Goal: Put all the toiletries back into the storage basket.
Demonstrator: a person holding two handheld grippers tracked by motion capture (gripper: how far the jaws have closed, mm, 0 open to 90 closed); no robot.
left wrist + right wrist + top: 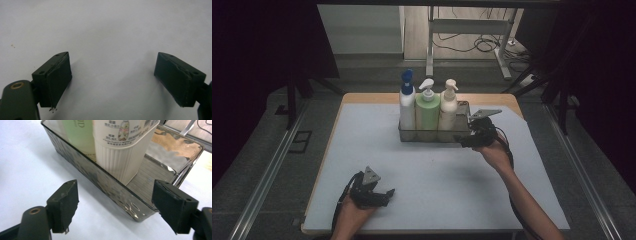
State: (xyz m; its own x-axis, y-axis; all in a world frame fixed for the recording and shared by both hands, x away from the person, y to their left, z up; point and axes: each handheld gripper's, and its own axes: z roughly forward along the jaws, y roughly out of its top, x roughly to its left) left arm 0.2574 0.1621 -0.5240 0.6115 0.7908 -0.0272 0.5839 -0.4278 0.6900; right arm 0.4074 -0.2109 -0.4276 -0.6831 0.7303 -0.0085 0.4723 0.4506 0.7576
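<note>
Right tongs [466,141] spread wide beside the smoky clear tray [105,182] of three pump bottles [428,112] mid-table [362,150]. Left tongs [388,194] gape over bare white surface; dark room, cables [484,42] behind.

right gripper [113,206]: jaws wide apart, nothing between | clear tray [105,178]: just ahead on white table [27,165] | cream bottle [122,147] and green bottle [80,135] upright inside

Open mat up front, clutter at back centre.
Three pump bottles [428,107] fill the tray [432,136] exc. its right end; mat [427,180] elsewhere bare.
</note>
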